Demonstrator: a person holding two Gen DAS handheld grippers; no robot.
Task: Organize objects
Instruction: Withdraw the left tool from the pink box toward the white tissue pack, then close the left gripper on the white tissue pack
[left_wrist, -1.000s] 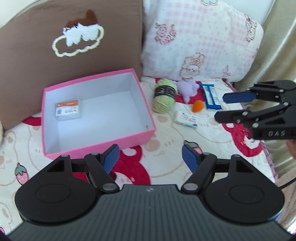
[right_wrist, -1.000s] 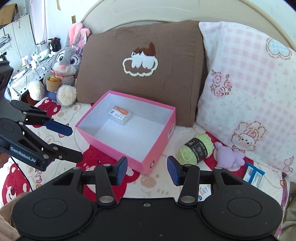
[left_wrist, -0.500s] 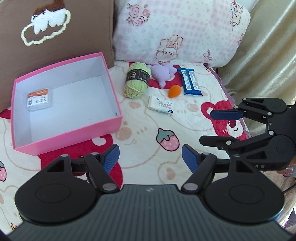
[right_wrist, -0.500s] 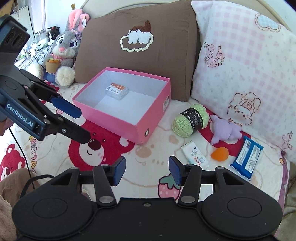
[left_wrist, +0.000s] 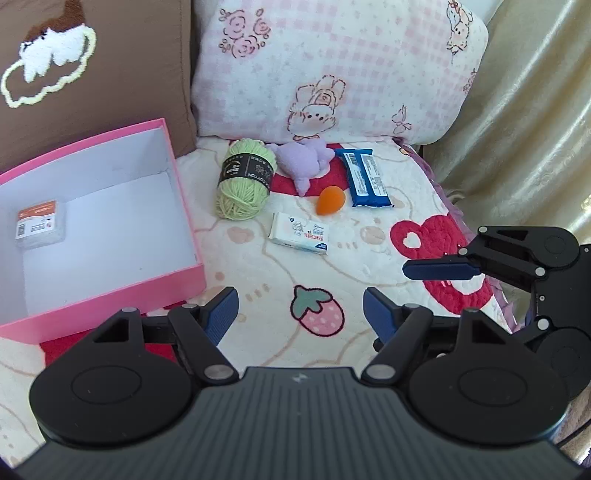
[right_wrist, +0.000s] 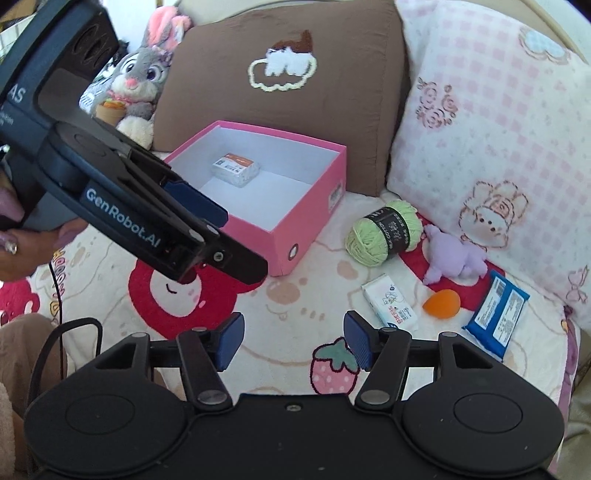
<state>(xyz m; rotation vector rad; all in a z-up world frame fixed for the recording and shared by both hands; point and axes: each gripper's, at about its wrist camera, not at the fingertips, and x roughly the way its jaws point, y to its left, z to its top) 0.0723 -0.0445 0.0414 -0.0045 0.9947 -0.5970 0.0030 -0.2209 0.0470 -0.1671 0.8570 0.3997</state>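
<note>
Both my tools have sunk toward the bed; my right tool (right_wrist: 293, 341) has just been opening, empty, and my left tool (left_wrist: 300, 312), marked "GenRobot.AI", gapes empty. At twelve o'clock, yarn (left_wrist: 245, 179) labelled "COTTON" lies beside the pink box (left_wrist: 184, 206).

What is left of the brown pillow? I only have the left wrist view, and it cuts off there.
Observer: A grey plush rabbit with pink ears sits there, beside the brown pillow.
Operator: Does the pink box have anything on its outside?
Observer: Yes, the short end of the box facing the yarn has a round finger hole low down and a small label near the top.
Operator: My view hides the right gripper's lower finger. Is anything in it?
Observer: No. The right gripper is open and empty, and its jaws have just been opening.
</note>
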